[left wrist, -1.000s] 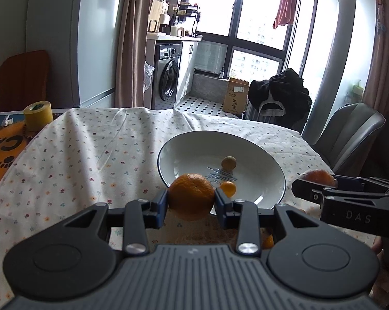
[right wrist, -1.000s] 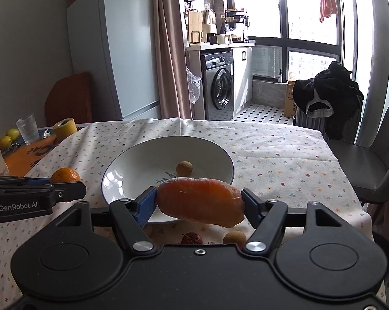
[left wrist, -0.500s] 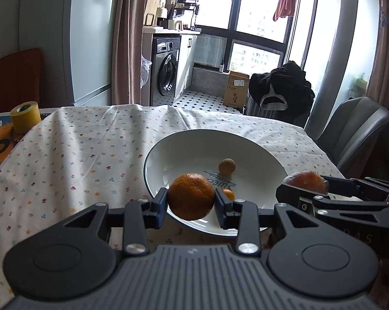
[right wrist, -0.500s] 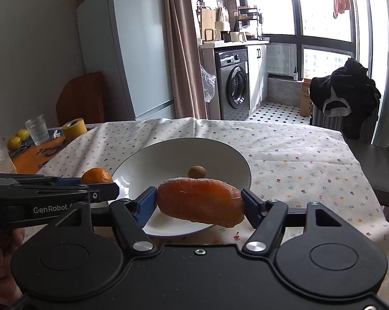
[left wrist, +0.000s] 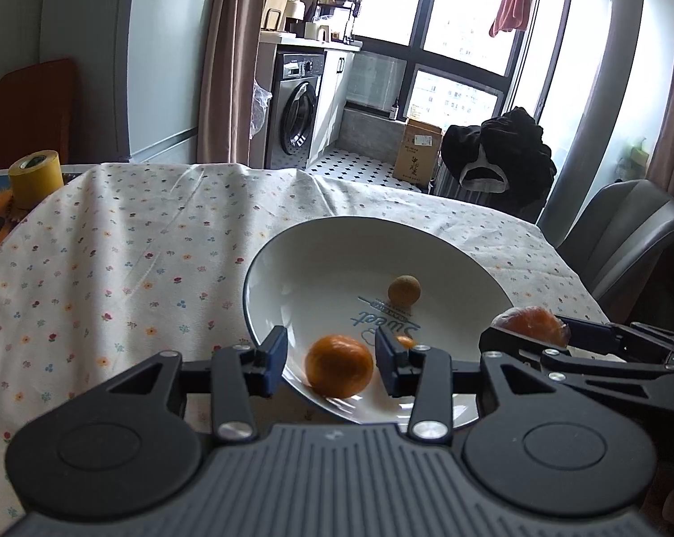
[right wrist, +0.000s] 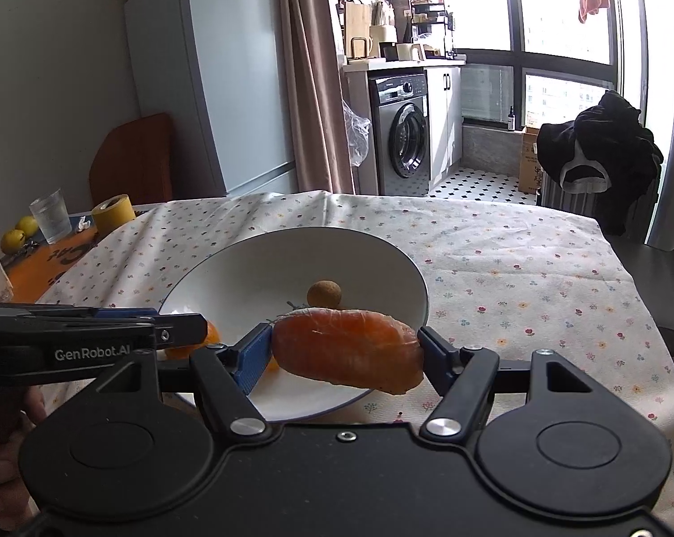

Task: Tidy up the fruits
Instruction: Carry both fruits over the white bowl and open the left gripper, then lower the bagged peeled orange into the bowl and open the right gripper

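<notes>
My left gripper [left wrist: 331, 361] is spread wide, and the round orange [left wrist: 339, 365] sits between its two fingers without touching them. The orange looks a bit blurry and sits at the near rim of the white bowl [left wrist: 292, 264]. A small brown fruit [left wrist: 404, 291] lies in the middle of the bowl. My right gripper [right wrist: 343, 351] is squeezed tight on a long orange fruit [right wrist: 348, 349], held sideways above the bowl's near edge. The bowl stands on the flowery tablecloth [left wrist: 113, 259], toward the table's right side.
</notes>
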`<state>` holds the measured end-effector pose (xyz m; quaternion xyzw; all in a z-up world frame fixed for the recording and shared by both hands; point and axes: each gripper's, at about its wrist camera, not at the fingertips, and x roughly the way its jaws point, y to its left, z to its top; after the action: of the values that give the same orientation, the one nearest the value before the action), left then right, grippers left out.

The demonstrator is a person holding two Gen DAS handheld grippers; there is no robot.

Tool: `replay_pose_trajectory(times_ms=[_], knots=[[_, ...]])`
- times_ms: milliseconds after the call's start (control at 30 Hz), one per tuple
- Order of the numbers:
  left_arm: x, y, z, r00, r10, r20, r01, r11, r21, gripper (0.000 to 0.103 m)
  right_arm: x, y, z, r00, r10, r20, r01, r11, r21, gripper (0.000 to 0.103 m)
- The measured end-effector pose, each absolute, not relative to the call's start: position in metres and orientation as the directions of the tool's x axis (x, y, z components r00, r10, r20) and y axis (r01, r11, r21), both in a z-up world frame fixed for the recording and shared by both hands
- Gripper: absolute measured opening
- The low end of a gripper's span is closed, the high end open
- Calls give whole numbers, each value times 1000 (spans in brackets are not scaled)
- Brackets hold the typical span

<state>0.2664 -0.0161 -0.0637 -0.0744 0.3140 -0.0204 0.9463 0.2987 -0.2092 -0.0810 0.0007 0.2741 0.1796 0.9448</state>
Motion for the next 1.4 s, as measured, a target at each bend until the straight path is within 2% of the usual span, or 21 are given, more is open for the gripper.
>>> replay_pose_trajectory(times_ms=[233,367,467,667,767,900,1167,1400], knots=[[250,10,-51,821,-25,-571,-80,984,-158,44,304,-203,-81,781,349,-518,-344,932,110,67],[241,19,-50,821,-3,-571,-104,983,-154,51,304,-200,-79,784,352,-512,-340,933,119,67],[235,23,-50,817,6,-576,-115,982,-152,63,304,-197,-77,780,361,-511,-353,928,117,70],[226,26,-47,822,22,-570,-122,983,-137,86,292,-203,-66,806,344,-482,-326,937,123,87],[224,26,-45,816,37,-576,-133,983,-124,92,286,-211,-61,814,346,-467,-313,938,148,97],[218,28,-42,822,27,-568,-130,981,-141,96,278,-218,-59,827,334,-453,-296,943,154,103],[209,27,-36,830,22,-557,-122,982,-143,100,264,-236,-54,843,338,-418,-277,939,201,103],[202,21,-30,841,11,-542,-104,984,-142,101,249,-239,-49,833,397,-386,-336,916,217,103]])
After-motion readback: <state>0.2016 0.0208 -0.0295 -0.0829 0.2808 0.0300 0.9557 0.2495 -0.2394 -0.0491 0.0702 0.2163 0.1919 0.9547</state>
